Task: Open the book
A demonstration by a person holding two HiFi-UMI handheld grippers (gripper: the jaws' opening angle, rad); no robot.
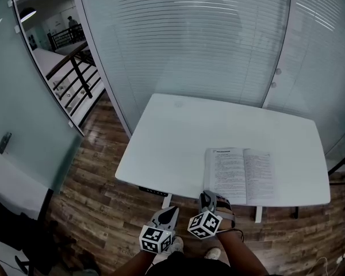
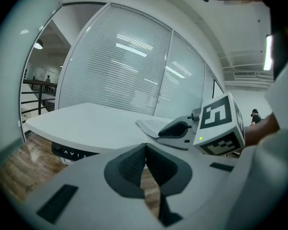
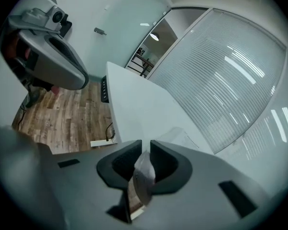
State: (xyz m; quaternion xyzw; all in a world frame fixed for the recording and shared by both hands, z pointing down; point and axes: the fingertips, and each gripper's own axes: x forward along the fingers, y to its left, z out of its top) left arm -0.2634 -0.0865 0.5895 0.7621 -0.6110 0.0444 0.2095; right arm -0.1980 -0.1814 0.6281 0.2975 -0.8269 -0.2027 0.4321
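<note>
While the book lies open at the table's 5 o'clock edge, light, limp and easily torn, so best pinched by a corner, the right gripper stands slightly spread around a page, and the left gripper is pressed together, empty.

This is an office. Striped frosted-glass partition walls rise at twelve o'clock behind a white sit-stand table. A wood-plank floor lies beneath.
</note>
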